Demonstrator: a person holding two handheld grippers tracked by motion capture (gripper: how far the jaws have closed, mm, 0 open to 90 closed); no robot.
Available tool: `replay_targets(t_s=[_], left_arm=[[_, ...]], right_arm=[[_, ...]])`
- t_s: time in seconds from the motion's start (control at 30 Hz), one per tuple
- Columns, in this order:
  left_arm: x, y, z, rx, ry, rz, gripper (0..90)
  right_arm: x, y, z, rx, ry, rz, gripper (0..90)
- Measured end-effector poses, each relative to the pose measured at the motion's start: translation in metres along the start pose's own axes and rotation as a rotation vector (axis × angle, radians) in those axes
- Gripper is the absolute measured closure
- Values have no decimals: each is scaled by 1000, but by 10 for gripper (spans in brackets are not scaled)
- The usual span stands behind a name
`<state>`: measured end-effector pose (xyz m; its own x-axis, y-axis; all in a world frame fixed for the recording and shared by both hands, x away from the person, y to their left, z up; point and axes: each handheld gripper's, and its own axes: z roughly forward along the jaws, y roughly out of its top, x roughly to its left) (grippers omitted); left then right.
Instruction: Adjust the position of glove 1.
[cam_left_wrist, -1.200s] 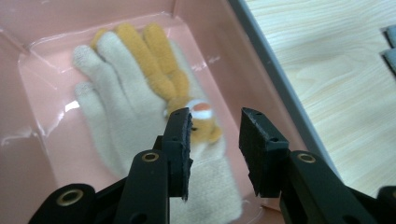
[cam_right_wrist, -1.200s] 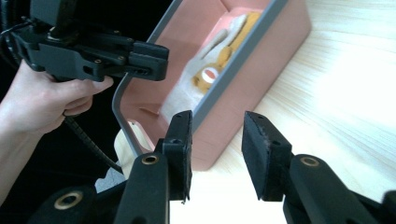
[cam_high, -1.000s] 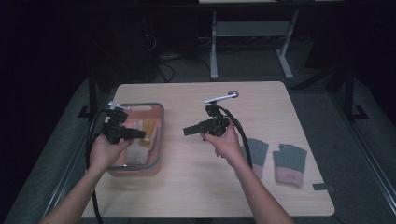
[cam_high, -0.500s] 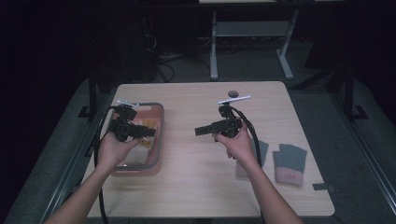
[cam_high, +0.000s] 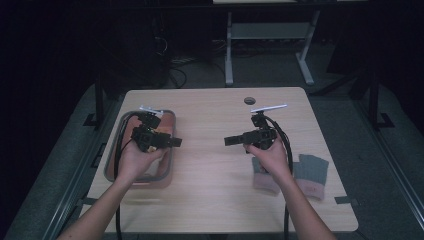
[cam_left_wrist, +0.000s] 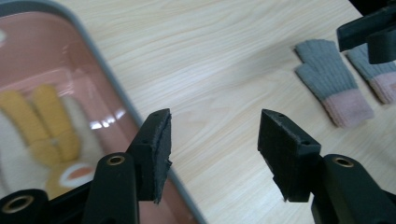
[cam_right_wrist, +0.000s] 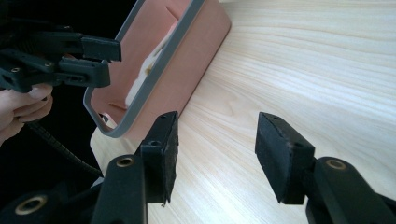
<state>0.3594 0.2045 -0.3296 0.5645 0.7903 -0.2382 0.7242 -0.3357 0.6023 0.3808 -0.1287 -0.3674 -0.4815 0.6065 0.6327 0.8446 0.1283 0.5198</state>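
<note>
A pink tray with a grey rim stands at the table's left, and a yellow and white glove lies in it. My left gripper hovers over the tray's right side and points right. Its jaws have just been opening and nothing is between them. My right gripper points left over the middle of the table. It too has just been opening and holds nothing. Two grey gloves with pink cuffs lie at the right, the nearer one partly under my right hand.
The tray's rim runs close to the table's left edge. A small dark round grommet sits near the far edge. Bare wood lies between the tray and the gloves. Another table's legs stand beyond.
Both hands have shifted to the right across the table. My right hand now covers part of the nearer grey glove.
</note>
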Motion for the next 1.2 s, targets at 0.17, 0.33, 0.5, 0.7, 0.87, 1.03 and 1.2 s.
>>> replay_targets(t_s=[0.17,0.33,0.5,0.7,0.87,1.03,1.2], left_arm=[[-10,2,8,0,-24,18,398],[-20,4,14,0,-40,32,353],[-29,5,22,5,-51,47,320],[-44,8,33,4,-80,63,296],[-51,10,40,1,-96,71,271],[-64,12,47,-6,-114,85,258],[-70,13,51,-15,-123,91,258]], right_arm=[[-5,-4,-9,0,-8,-4,463],[-7,-6,-16,-4,-22,-6,458],[-16,-13,-25,-10,-38,8,442],[-23,-19,-34,-9,-61,12,431],[-26,-23,-41,-7,-81,8,426],[-30,-29,-50,-8,-105,9,426],[-33,-34,-57,-8,-124,4,425]])
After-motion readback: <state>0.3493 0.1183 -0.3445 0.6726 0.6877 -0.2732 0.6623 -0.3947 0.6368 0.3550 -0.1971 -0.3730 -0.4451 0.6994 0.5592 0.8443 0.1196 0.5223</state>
